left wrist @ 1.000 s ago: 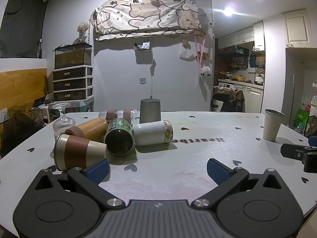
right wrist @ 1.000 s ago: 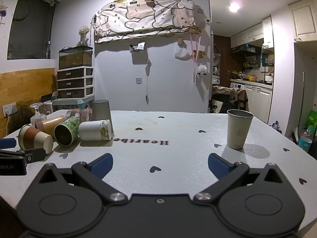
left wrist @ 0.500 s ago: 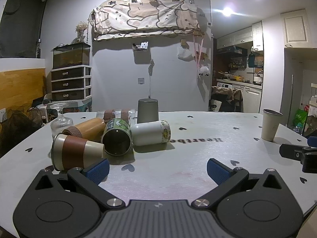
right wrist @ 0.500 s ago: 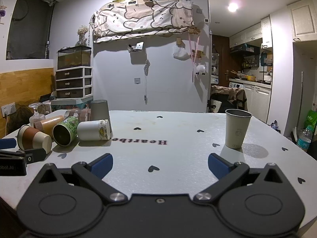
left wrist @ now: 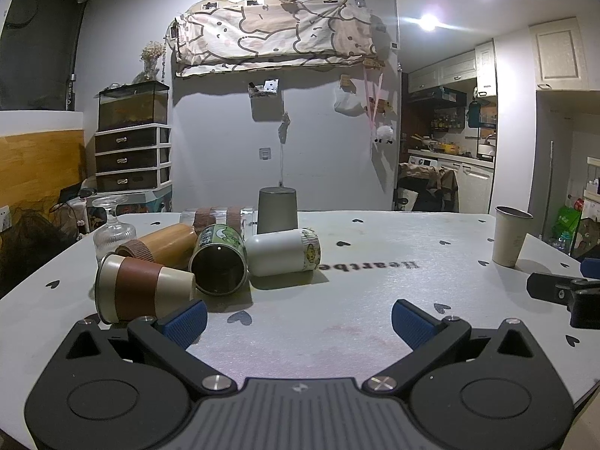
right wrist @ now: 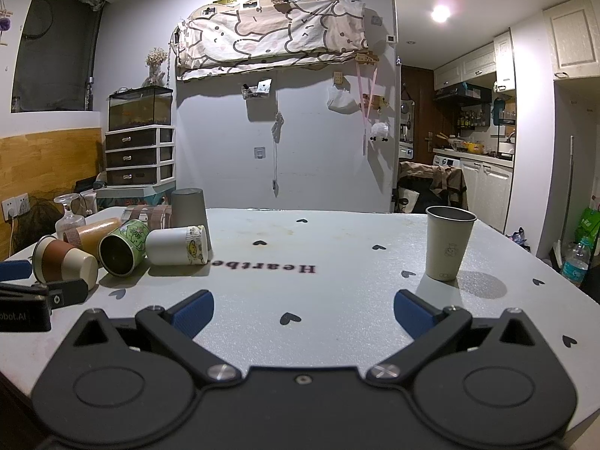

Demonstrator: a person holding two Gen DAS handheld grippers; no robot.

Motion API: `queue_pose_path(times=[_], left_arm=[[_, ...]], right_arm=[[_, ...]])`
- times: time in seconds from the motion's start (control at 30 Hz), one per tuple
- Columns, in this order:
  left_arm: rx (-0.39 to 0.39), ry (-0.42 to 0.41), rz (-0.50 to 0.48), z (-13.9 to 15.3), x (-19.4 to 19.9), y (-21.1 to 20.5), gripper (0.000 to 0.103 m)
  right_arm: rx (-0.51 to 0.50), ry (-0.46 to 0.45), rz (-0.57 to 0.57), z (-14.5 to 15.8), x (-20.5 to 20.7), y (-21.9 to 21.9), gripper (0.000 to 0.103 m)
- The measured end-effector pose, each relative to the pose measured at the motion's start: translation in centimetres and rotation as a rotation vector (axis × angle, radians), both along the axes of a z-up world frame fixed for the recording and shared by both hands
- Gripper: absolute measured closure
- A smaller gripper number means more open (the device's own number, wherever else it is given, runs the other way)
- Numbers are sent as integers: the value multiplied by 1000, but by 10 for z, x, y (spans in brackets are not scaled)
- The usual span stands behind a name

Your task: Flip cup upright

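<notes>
tipped cups (left wrist: 210, 262) beyond left hand-held gripper (left wrist: 299, 320)

Toppled cups (left wrist: 210, 262) clustered left on table (left wrist: 375, 300); upright cup (left wrist: 510, 236) right.

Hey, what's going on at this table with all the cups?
A person holds two grippers low over the table, fingers spread and holding nothing. By the left gripper several cups lie tipped over, nearest the brown-banded cup and green cup. Ahead of the right gripper, one beige cup already stands upright.
</notes>
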State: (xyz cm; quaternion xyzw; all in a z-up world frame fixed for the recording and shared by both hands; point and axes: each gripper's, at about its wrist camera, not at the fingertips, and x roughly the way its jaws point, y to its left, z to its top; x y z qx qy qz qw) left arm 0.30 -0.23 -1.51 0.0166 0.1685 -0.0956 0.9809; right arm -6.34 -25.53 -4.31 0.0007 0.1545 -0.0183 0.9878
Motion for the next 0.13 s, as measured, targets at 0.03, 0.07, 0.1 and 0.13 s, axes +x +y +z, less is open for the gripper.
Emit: queue_pose_path(times=[0.03, 0.07, 0.1, 0.13], left_arm=[[0, 0, -2, 0, 0, -1, 0], [0, 0, -4, 0, 0, -2, 0], [0, 1, -7, 0, 0, -3, 0], [0, 2, -9, 0, 0, -3, 0]], right_arm=[[0, 0, 0, 0, 0, 0, 0], [0, 0, 0, 0, 0, 0, 0], [0, -1, -2, 0, 0, -1, 0], [0, -1, -3, 0, 1, -2, 0]])
